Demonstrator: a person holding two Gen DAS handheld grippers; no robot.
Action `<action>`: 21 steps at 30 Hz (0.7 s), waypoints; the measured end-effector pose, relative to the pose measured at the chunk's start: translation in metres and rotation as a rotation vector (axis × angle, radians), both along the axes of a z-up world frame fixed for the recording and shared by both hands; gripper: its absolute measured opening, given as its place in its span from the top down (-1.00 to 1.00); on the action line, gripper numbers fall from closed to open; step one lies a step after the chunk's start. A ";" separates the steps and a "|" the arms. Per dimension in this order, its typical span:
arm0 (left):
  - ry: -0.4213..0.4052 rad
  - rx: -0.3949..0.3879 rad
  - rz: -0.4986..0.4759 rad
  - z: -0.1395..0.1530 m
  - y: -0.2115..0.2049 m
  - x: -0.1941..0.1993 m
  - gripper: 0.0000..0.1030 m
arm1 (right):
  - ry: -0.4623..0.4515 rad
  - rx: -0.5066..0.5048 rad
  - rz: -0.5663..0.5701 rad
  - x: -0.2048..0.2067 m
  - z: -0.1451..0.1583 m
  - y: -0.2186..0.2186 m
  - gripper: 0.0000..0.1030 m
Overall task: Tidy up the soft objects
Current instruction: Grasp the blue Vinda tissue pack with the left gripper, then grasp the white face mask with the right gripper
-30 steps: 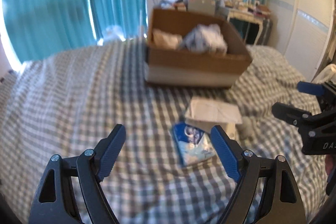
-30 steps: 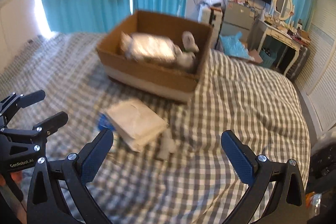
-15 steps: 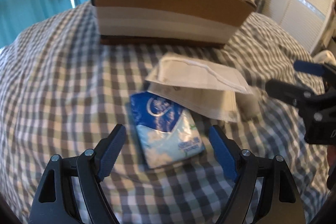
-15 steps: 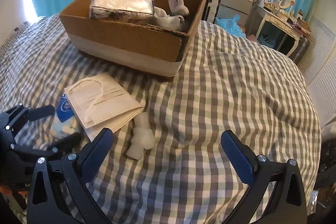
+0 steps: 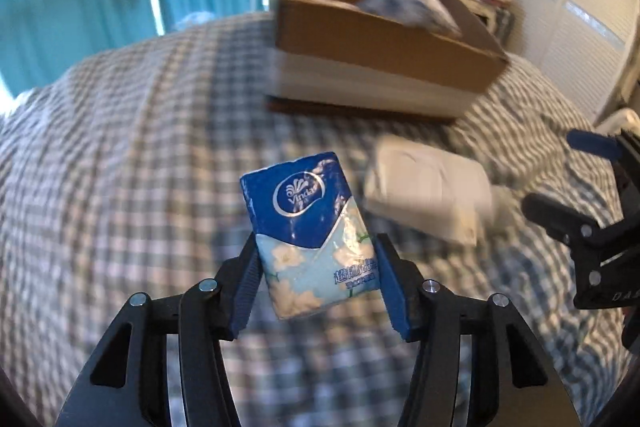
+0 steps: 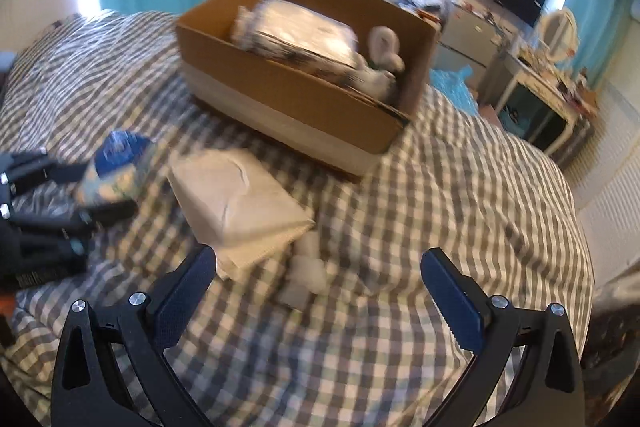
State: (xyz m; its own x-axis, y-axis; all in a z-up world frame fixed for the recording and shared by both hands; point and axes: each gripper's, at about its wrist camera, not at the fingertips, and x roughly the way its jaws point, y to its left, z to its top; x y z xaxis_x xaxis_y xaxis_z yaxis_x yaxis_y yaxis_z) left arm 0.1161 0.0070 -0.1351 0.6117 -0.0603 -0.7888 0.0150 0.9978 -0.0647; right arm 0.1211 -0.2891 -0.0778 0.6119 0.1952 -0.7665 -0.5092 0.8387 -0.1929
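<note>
Now my left tool point(image 5: 316, 275) is closing on the blue-and-white plastic-wrapped tissue pack point(image 5: 310, 231), its blue pads point(image 5: 244, 283) set against the two long sides of the pack's lower half; I judge the pack gripped and lifted clear of the grey-and-white checked bedspread point(image 5: 120, 147). The pack stands nearly upright between the pads, tilted a little, its dark blue logo end pointing away from me and its pale flowered end nearest the tool.

It looks light and squashy, and the glossy wrapper should be slippery, so I would keep the pads on the flat long sides near the middle and press only until the tissue gives; a harder squeeze would buckle it, and a hold near one end could let it swing or slide out.

My right tool point(image 6: 320, 291) has its pads wide apart with nothing between them. Just ahead of it lies a small white soft lump point(image 6: 304, 275), too blurred to name, and ahead to its left a cream stack of flat face masks point(image 6: 236, 203).

Beyond both tools, the brown cardboard box point(image 6: 288, 99) sits on the bed, already holding a wrapped bundle and a white plush toy. That is where I judge the pack belongs.
</note>
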 end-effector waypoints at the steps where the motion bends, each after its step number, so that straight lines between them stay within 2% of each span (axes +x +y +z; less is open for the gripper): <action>1: -0.001 -0.002 0.017 0.000 0.008 0.001 -0.03 | -0.001 -0.005 0.014 0.000 0.000 0.006 -1.00; 4: 0.013 -0.015 0.075 -0.004 0.029 0.006 -0.03 | -0.001 -0.024 0.055 0.000 -0.007 0.029 -1.00; 6: 0.025 0.004 0.096 -0.008 0.036 0.009 -0.03 | 0.009 -0.036 0.076 0.002 -0.014 0.040 -1.00; 8: 0.022 0.016 0.106 -0.009 0.039 0.010 -0.03 | 0.035 -0.046 0.092 0.005 -0.026 0.055 -1.00; 12: 0.015 -0.016 0.118 -0.008 0.048 0.011 -0.03 | 0.074 -0.072 0.112 0.015 -0.047 0.077 -0.97; 14: 0.011 -0.020 0.118 -0.008 0.050 0.010 -0.03 | 0.093 -0.106 0.129 0.021 -0.059 0.088 -0.77; 17: 0.012 -0.029 0.118 -0.008 0.050 0.012 -0.03 | 0.122 -0.151 0.137 0.027 -0.075 0.098 -0.66; 19: 0.010 -0.028 0.115 -0.008 0.049 0.012 -0.03 | 0.124 -0.148 0.131 0.030 -0.079 0.099 -0.62; 21: 0.008 -0.029 0.111 -0.008 0.047 0.013 -0.03 | 0.139 -0.130 0.125 0.032 -0.078 0.097 -0.43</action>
